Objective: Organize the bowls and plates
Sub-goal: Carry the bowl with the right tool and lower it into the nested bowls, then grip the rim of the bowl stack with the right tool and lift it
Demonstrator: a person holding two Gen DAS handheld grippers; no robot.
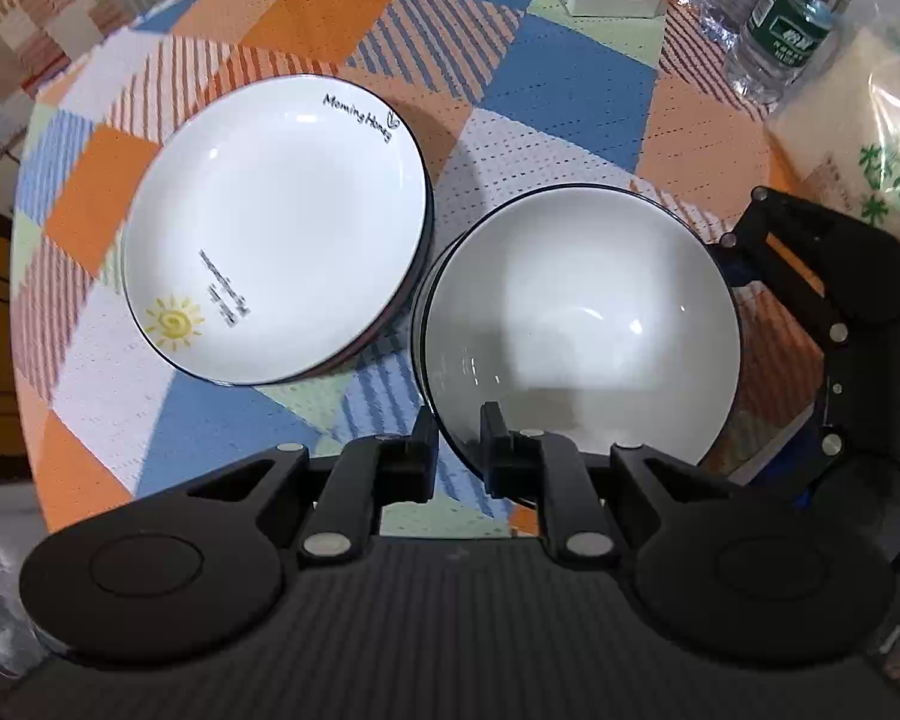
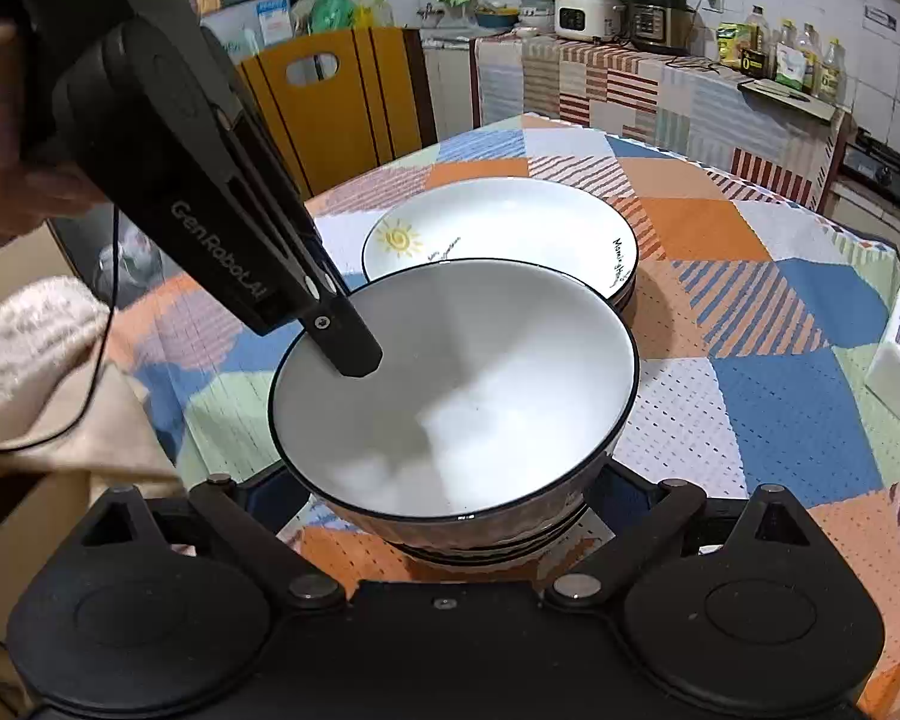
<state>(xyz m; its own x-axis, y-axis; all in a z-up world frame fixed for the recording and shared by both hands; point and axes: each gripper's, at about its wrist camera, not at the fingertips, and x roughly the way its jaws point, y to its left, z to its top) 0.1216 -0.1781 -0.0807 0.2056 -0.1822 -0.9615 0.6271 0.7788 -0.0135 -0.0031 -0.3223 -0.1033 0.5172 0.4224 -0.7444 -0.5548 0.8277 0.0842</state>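
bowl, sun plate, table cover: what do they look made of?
Bowl: likely glazed ceramic, glossy white with a dark rim line and sharp highlights. Sun plate: same look, printed sun and lettering under a shiny glaze. Table cover: probably a perforated plastic or woven mat; fine dot texture, matte, printed patchwork.

White black-rimmed bowl (image 1: 582, 324) sitting upright atop bowl stack, touching stacked sun-printed plates (image 1: 276, 228) lying mid-table.
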